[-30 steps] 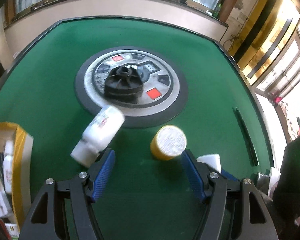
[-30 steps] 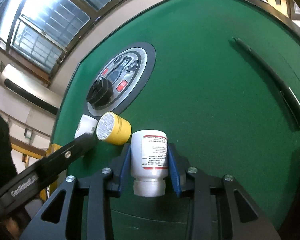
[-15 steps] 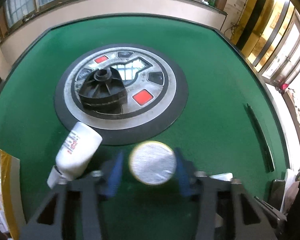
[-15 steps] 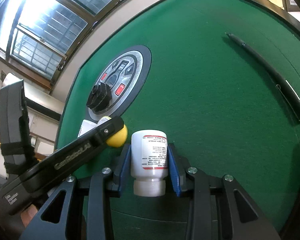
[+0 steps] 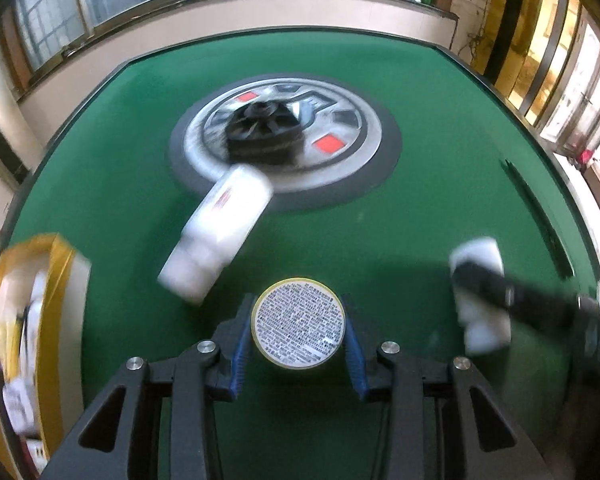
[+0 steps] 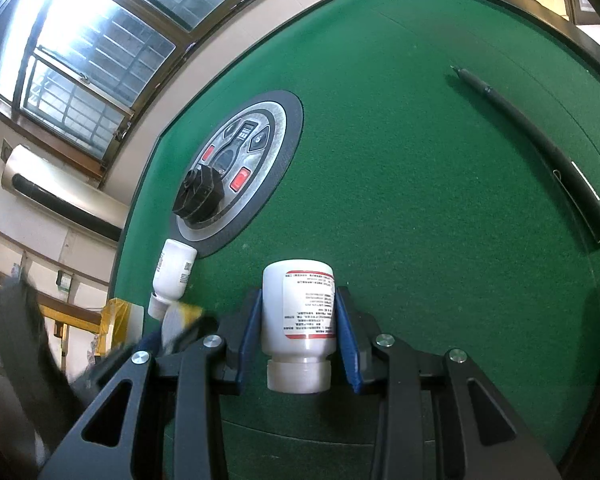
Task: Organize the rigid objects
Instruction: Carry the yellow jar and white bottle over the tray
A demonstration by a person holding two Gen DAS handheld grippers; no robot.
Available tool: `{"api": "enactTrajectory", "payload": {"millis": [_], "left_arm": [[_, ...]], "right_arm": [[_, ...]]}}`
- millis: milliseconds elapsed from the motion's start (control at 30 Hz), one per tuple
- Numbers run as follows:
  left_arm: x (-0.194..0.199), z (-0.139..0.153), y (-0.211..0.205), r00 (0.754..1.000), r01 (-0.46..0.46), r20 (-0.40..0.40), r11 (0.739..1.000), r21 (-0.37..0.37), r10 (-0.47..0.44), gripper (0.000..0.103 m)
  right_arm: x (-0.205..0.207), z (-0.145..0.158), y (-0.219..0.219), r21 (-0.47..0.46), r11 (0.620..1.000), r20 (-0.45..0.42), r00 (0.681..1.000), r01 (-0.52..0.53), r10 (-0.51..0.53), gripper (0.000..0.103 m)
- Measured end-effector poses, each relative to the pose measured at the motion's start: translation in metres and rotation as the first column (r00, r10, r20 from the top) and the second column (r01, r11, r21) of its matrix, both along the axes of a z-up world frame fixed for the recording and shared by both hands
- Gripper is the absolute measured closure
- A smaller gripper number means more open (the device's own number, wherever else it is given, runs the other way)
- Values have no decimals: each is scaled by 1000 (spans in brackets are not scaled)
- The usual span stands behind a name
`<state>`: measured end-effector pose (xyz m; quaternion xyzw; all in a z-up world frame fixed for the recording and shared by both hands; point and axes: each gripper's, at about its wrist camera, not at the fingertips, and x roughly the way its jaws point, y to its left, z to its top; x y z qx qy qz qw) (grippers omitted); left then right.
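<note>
Desk (image 5: 440, 92) is carrying a round console (image 5: 284, 140) at 12 o'clock in the left view. A yellow box (image 5: 56, 280) with white items inside is sitting at 9 o'clock, at the desk edge. A loose white bottle (image 5: 220, 232) is lying on its side between console and left hand-held gripper (image 5: 298, 330), at about 11 o'clock from it. Left hand-held gripper is pinching the yellow jar (image 5: 298, 326), pads on both sides, after its jaws were just closing. Right hand-held gripper (image 6: 298, 334) is clamping a labelled bottle (image 6: 298, 316), cap toward the camera. A black pen (image 6: 540, 152) is lying at 2 o'clock in the right view. Step, I'd judge: both picks made, carrying to the box is next. That's calling for a firm hold and clearing the loose bottle.
</note>
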<state>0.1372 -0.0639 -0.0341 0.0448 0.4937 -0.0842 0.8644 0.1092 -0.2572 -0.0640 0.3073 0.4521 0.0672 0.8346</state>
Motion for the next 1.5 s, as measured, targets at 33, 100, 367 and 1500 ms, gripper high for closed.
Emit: {"api": "enactTrajectory", "payload": {"millis": [33, 100, 367, 1500], "left_arm": [[-7, 0, 5, 1000, -6, 5, 1000, 4, 6, 61], [-21, -1, 15, 1000, -17, 6, 1000, 11, 17, 61], [-56, 1, 51, 997, -67, -31, 996, -65, 65, 61], [-118, 46, 258, 906, -414, 18, 894, -173, 423, 61]], "right_arm": [[0, 0, 0, -1, 1000, 0, 1000, 0, 0, 69], [0, 0, 0, -1, 1000, 0, 1000, 0, 0, 69], [-1, 1, 5, 5, 1000, 12, 1000, -22, 22, 69], [19, 52, 296, -75, 756, 224, 728, -650, 648, 68]]}}
